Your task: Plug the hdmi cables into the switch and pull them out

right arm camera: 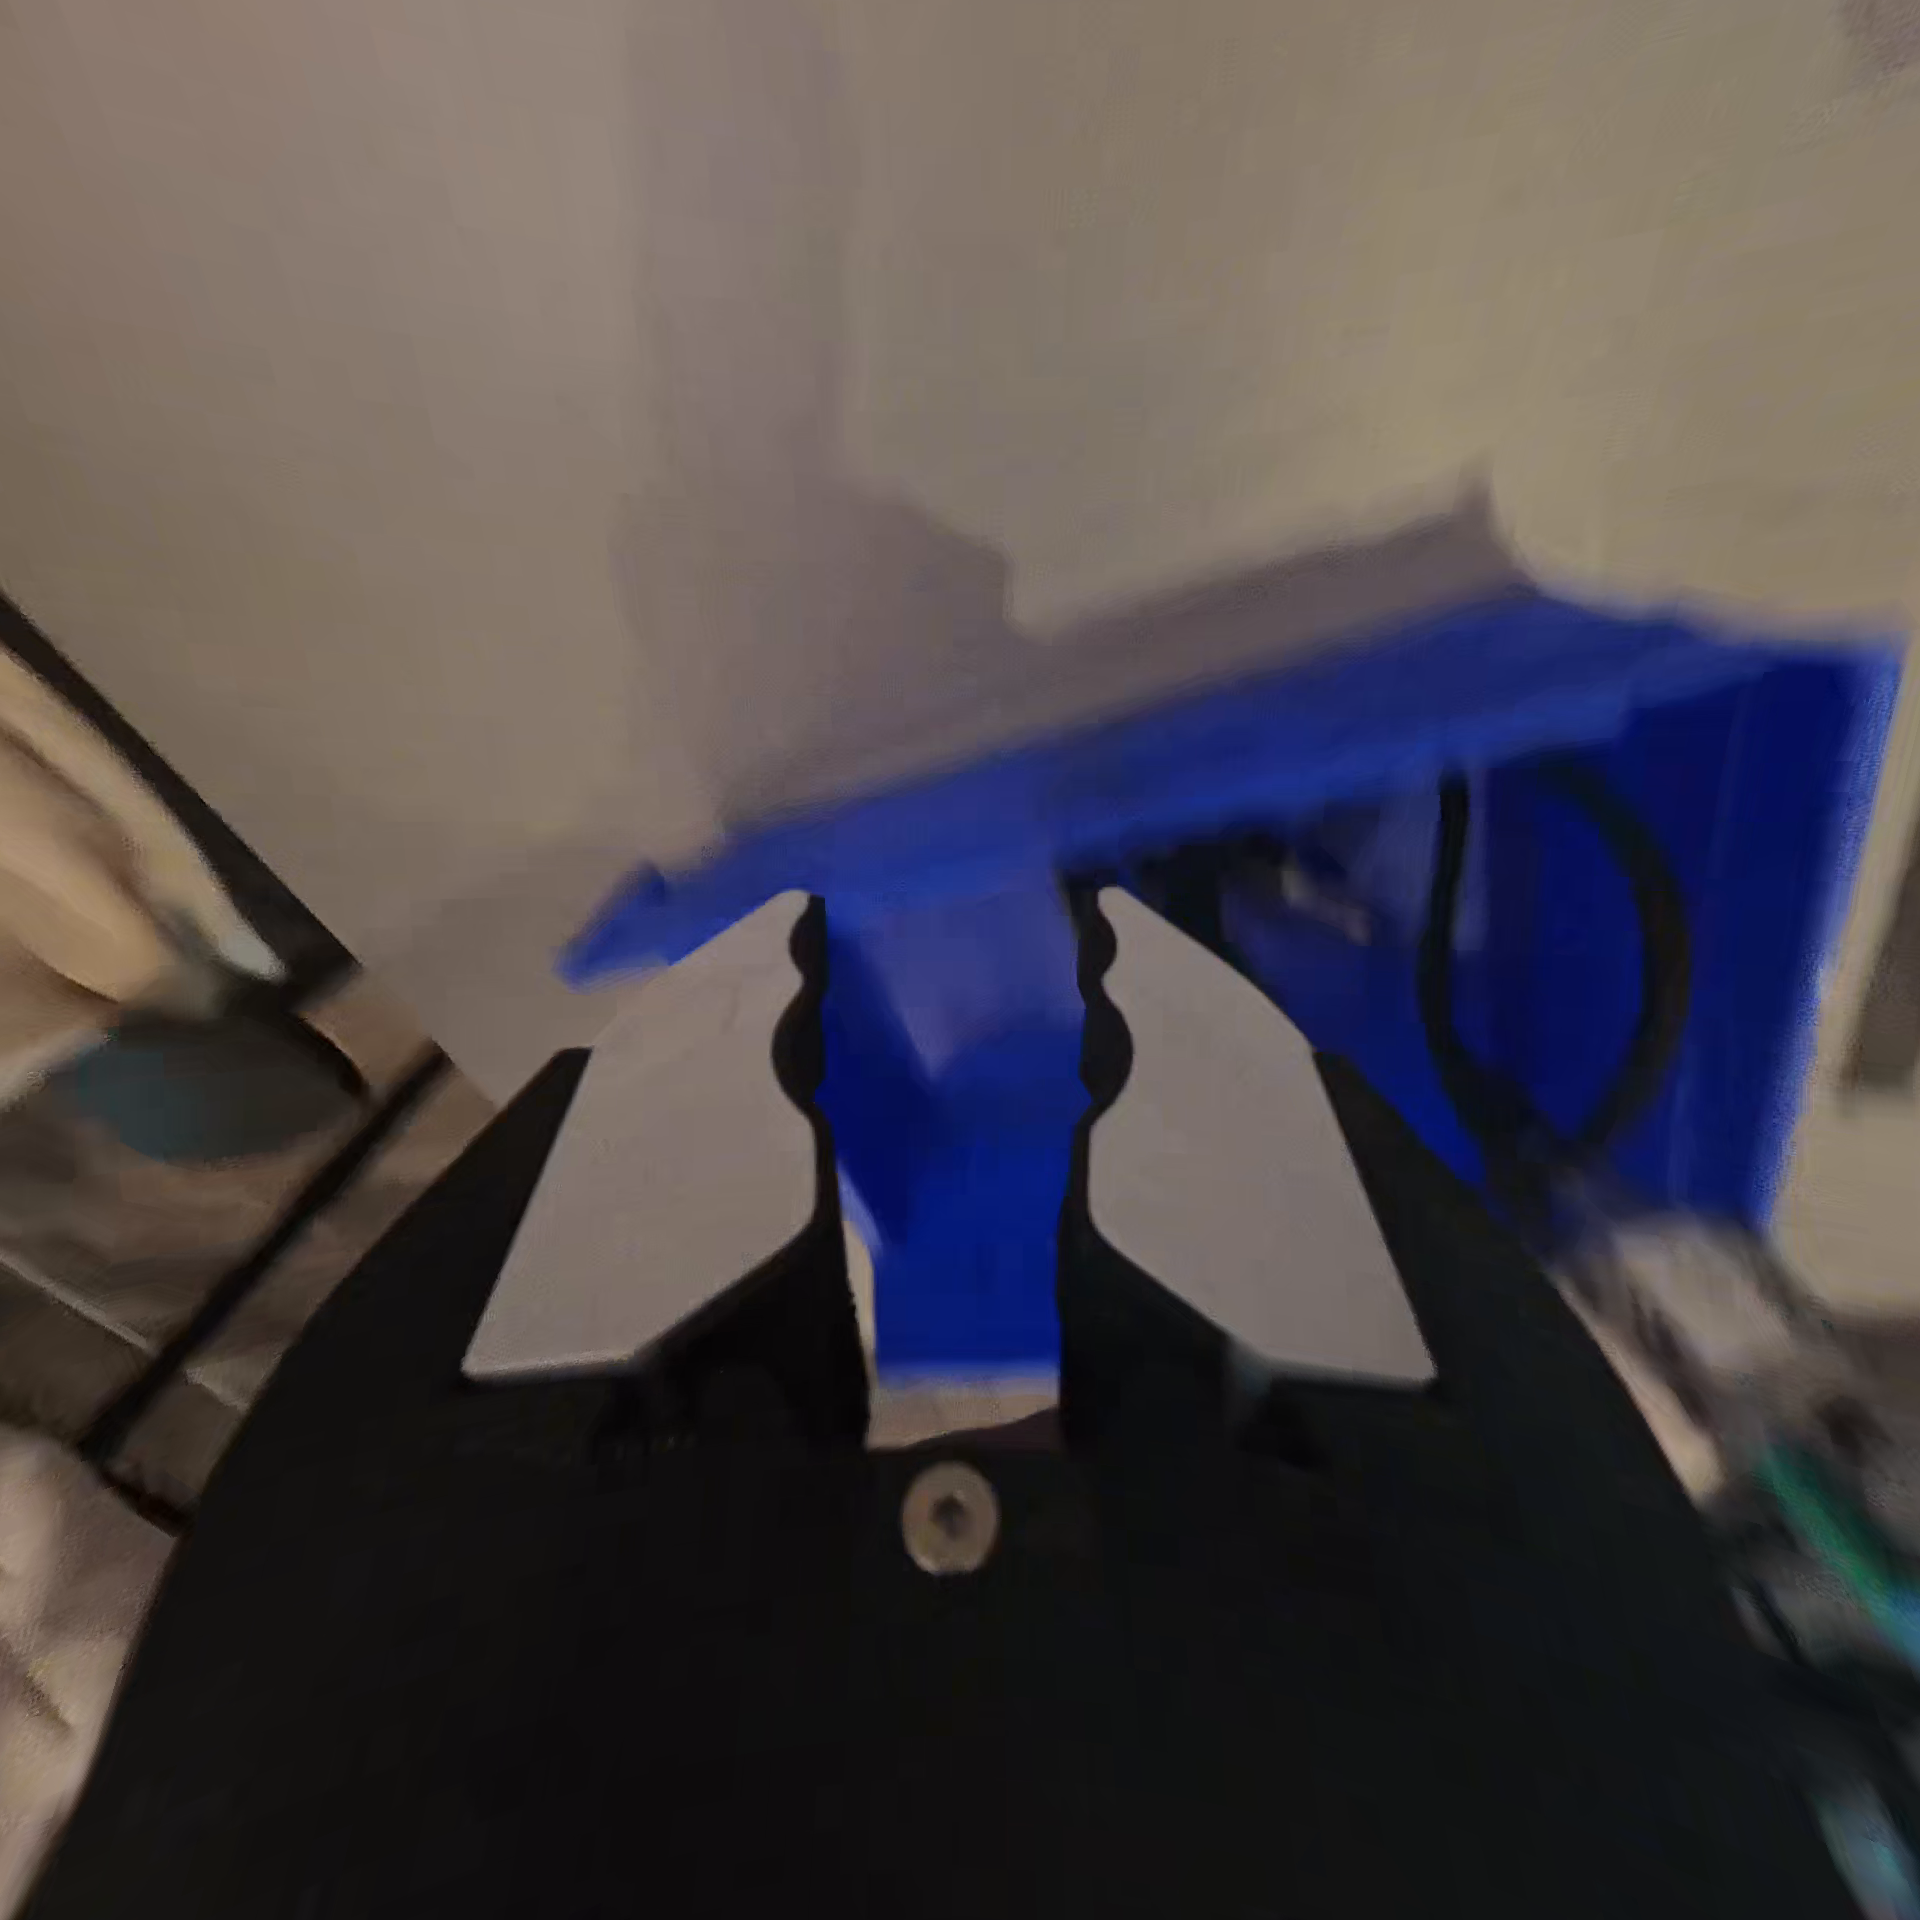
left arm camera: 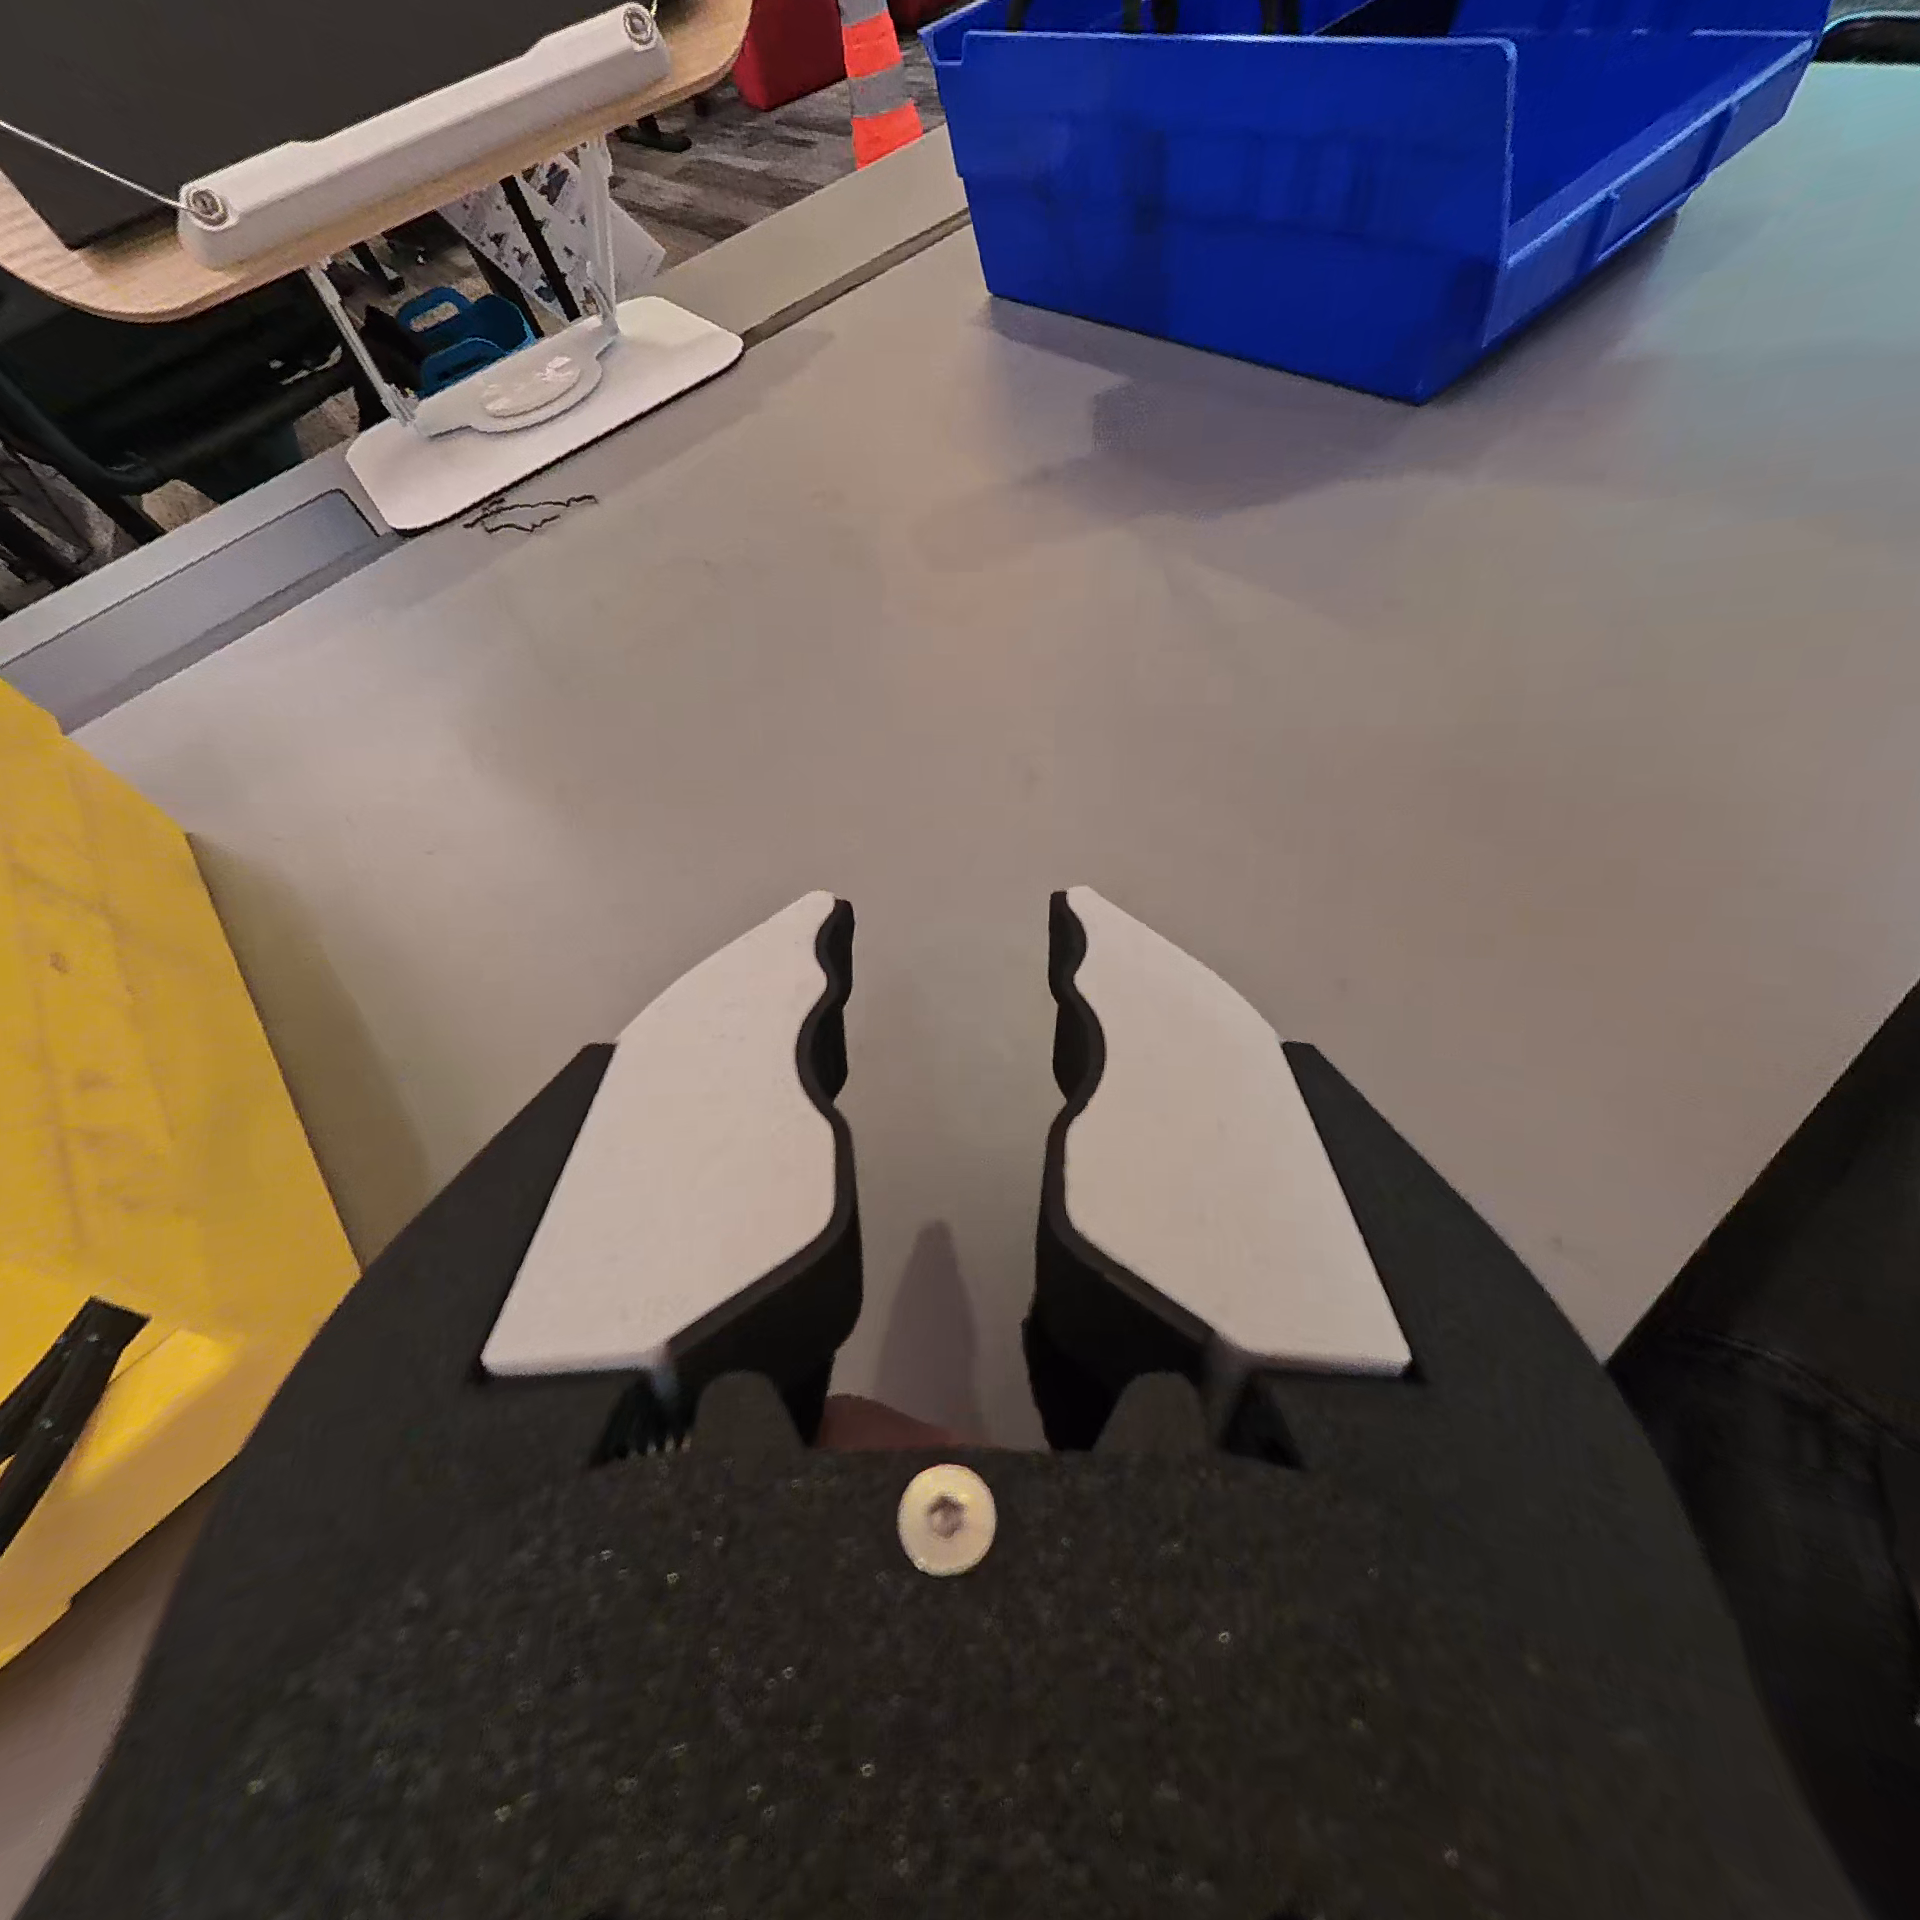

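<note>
Since both my left tongs (left arm camera: 951,914) and right tongs (right arm camera: 945,914) were apart and empty, I guessed the bendy black cable (right arm camera: 1652,935) in the blue bin (right arm camera: 1818,935) was best pinched by its hard plug.

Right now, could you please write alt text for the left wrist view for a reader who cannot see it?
The left gripper hangs open and empty over a bare grey table. A blue bin stands at the far right, a yellow bin sits close on the left, and a white stand rests at the far left edge.
</note>
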Motion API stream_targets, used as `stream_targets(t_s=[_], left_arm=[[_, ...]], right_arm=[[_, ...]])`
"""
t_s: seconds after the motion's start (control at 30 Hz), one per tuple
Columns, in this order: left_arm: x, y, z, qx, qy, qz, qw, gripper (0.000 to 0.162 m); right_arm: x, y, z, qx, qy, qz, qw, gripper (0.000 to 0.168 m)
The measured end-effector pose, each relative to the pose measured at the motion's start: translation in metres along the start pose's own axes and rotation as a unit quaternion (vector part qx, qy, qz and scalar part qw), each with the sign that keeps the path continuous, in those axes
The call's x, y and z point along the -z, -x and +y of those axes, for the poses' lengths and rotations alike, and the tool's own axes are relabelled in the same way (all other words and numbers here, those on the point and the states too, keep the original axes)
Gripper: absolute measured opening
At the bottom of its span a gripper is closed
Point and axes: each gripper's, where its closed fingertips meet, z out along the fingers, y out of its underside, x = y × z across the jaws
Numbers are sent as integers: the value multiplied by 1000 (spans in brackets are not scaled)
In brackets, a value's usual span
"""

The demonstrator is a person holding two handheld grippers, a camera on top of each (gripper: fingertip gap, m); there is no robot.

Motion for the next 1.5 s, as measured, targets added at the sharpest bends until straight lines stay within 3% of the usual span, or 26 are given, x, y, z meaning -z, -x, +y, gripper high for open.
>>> stream_targets(t_s=[0.13,0.3,0.4,0.5,0.57,0.67,0.77,0.87,0.93,1.0,1.07,1.1,1.2,1.3,1.43,1.5], left_arm=[[7,7,2,15,-6,-6,1000,36],[10,10,2,39,-11,2,999,36],[10,8,0,33,-12,0,999,36],[10,8,1,28,-10,-2,1000,36],[11,9,4,31,-6,-2,999,36],[17,13,6,39,-8,-7,999,36],[20,13,5,49,-12,-4,999,36],[16,10,8,46,-3,4,999,36],[12,6,9,35,3,7,999,36],[9,1,8,25,6,11,1000,36],[4,-3,7,17,10,14,1000,36],[2,-4,7,13,13,15,1000,36],[-2,-8,9,8,17,18,1000,36],[-2,-9,9,14,14,22,1000,36],[2,-3,10,16,12,13,1000,36],[5,-1,7,18,6,11,1000,36]], right_arm=[[-5,27,-83,-4,-162,-123,979,48],[11,56,-168,-23,-356,-251,900,45],[27,72,-195,-32,-415,-308,856,43],[44,99,-196,-10,-463,-289,838,44],[57,117,-174,0,-503,-231,833,46],[81,122,-97,-22,-552,-97,828,53],[106,76,27,-94,-571,72,812,48],[100,-1,181,-197,-494,232,814,49],[76,-47,275,-284,-427,272,814,52],[41,-74,330,-371,-429,212,795,58],[16,-85,334,-424,-505,74,748,57],[6,-96,336,-442,-526,56,724,55],[-28,-136,345,-503,-516,102,686,60],[-31,-125,293,-463,-552,-17,693,19],[13,-104,247,-432,-589,3,683,10],[28,-95,223,-416,-573,69,703,10]])
